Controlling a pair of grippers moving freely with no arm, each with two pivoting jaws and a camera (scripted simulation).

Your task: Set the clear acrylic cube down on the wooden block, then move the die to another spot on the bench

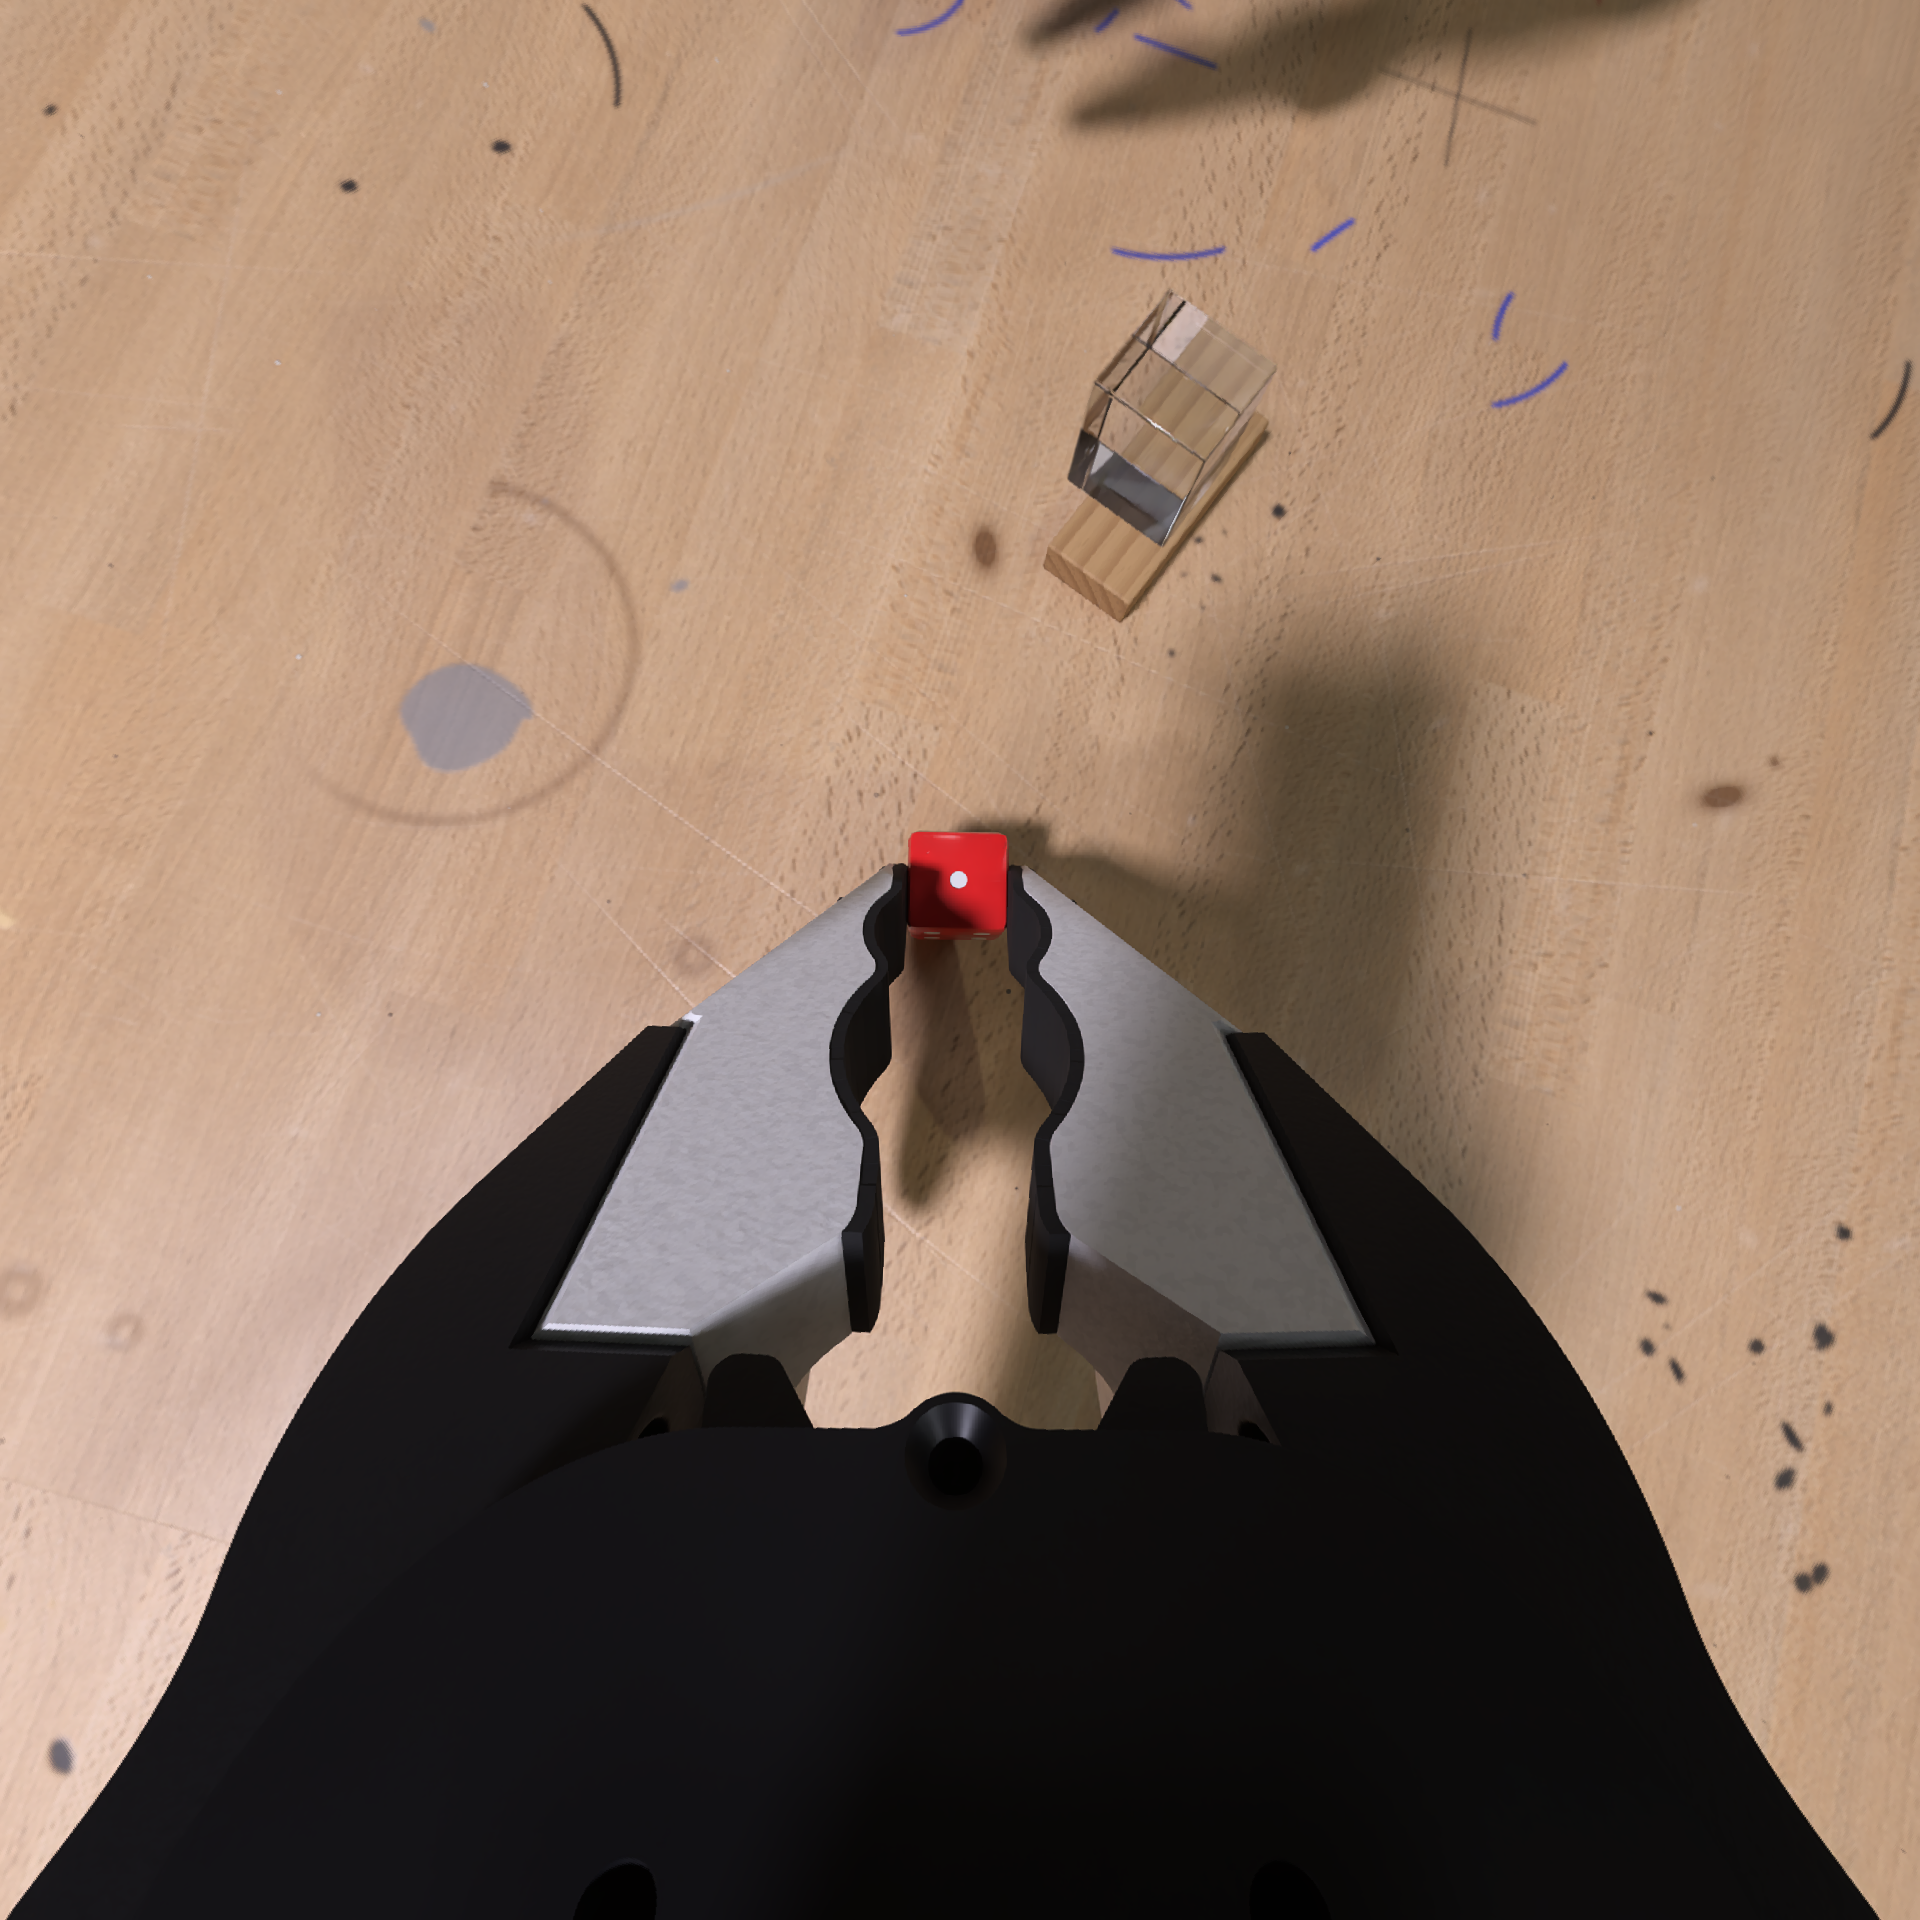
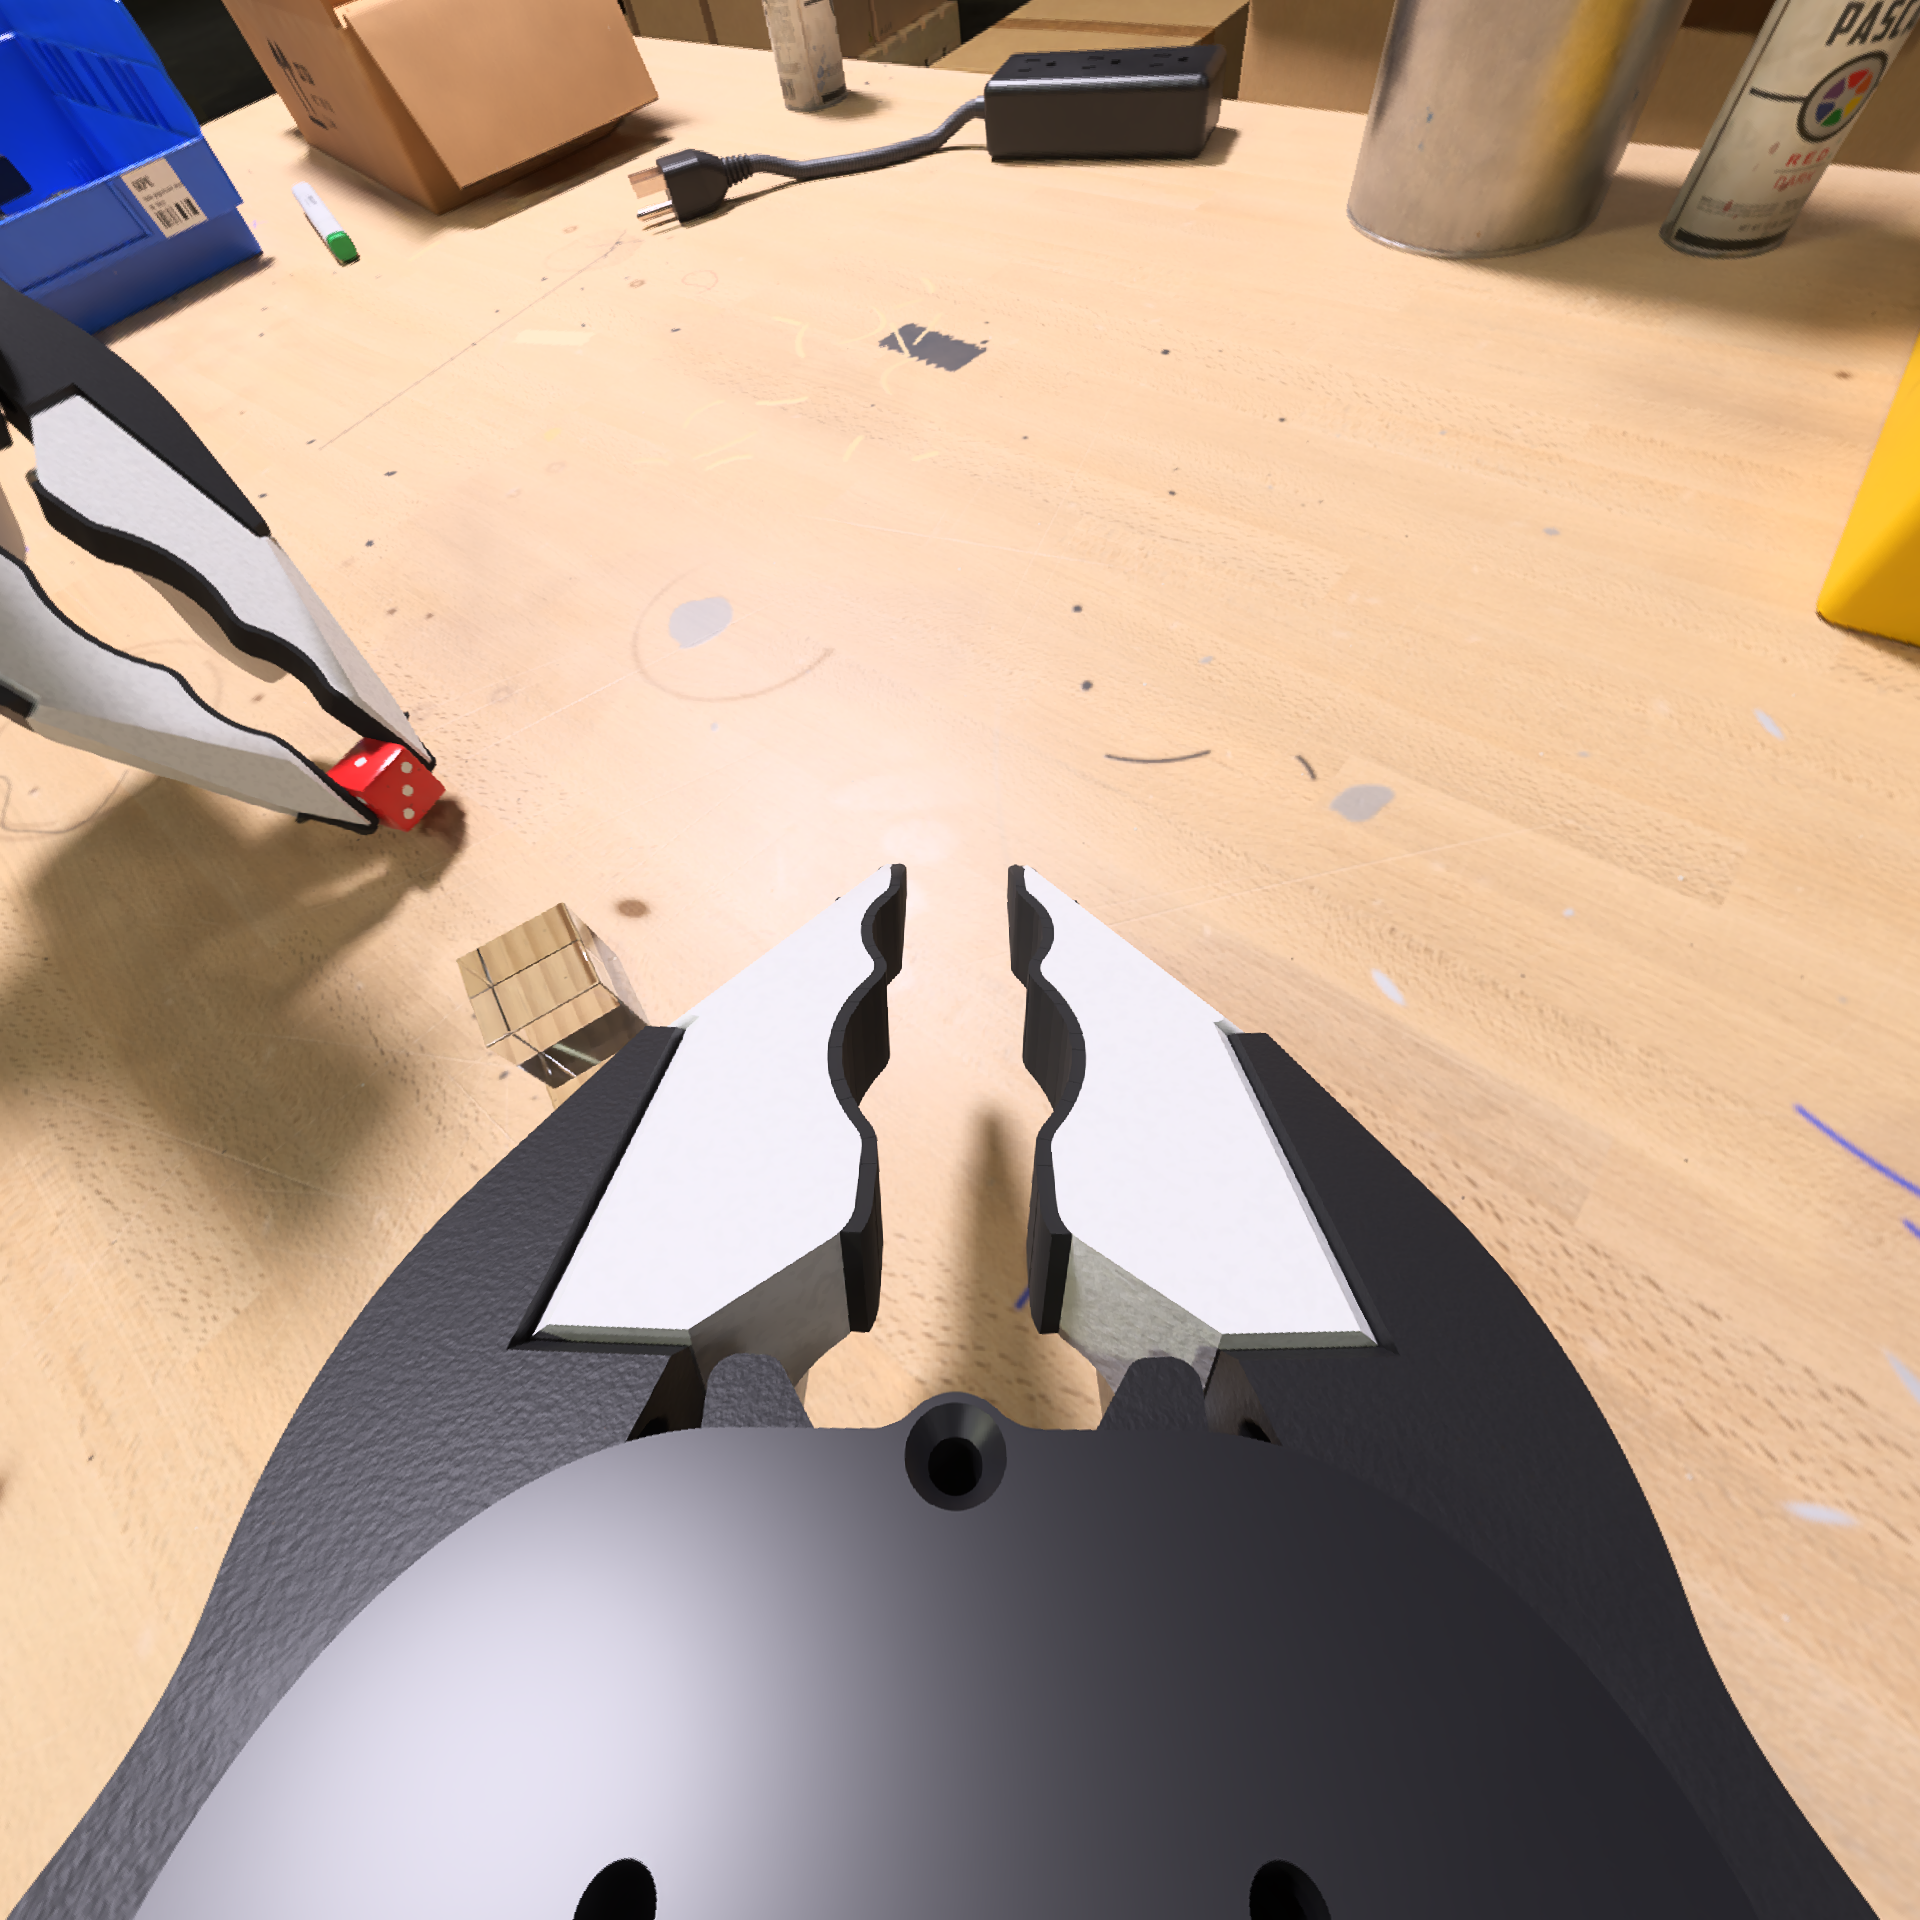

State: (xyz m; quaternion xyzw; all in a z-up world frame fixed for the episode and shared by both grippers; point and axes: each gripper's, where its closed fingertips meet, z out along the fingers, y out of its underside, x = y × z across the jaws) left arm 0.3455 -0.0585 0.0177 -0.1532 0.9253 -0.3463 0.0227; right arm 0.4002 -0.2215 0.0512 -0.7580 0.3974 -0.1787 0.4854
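With the clear acrylic cube (image 1: 1172, 416) already resting on the flat pale wooden block (image 1: 1117, 566), the left gripper (image 1: 957, 894) has its jaws closed on the small red die (image 1: 957, 883), low over the desk (image 1: 312, 416) just short of the block. The right gripper (image 2: 956, 883), jaws narrowly parted and empty, hovers beside the block. Nothing near obstructs; the metal can (image 2: 1496, 125) stands well beyond.
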